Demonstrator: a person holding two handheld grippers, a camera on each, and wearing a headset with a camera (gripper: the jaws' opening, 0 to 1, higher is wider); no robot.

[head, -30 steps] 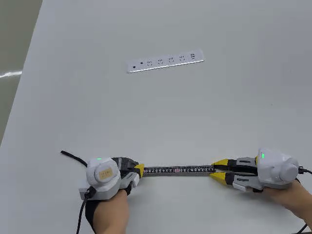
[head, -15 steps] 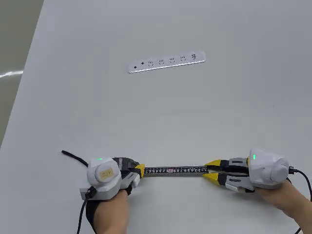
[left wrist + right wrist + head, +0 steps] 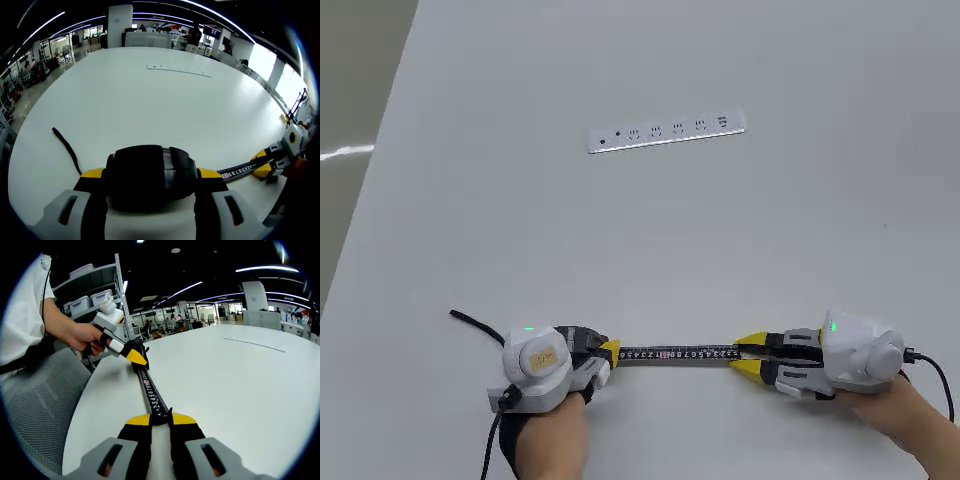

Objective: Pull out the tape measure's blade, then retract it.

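A black tape measure case [image 3: 149, 172] sits clamped between the yellow-tipped jaws of my left gripper [image 3: 603, 354] at the near edge of the white table. Its black blade [image 3: 675, 353] with white numbers runs flat to the right, just above the tabletop. My right gripper [image 3: 742, 356] is shut on the blade's free end [image 3: 159, 412]. In the right gripper view the blade [image 3: 149, 390] stretches away to the left gripper [image 3: 136, 356] and the hand holding it. The case's black wrist strap [image 3: 64, 147] lies on the table to the left.
A white power strip [image 3: 666, 131] lies flat toward the far middle of the white table [image 3: 650, 240]. The table's left edge [image 3: 375, 170] borders a grey floor. Cables trail from both grippers near the front edge. Shelving and office desks stand beyond the table.
My right gripper has slid left toward the left one with the blade's end in it, so less blade shows between them. The left gripper and the case have stayed put.
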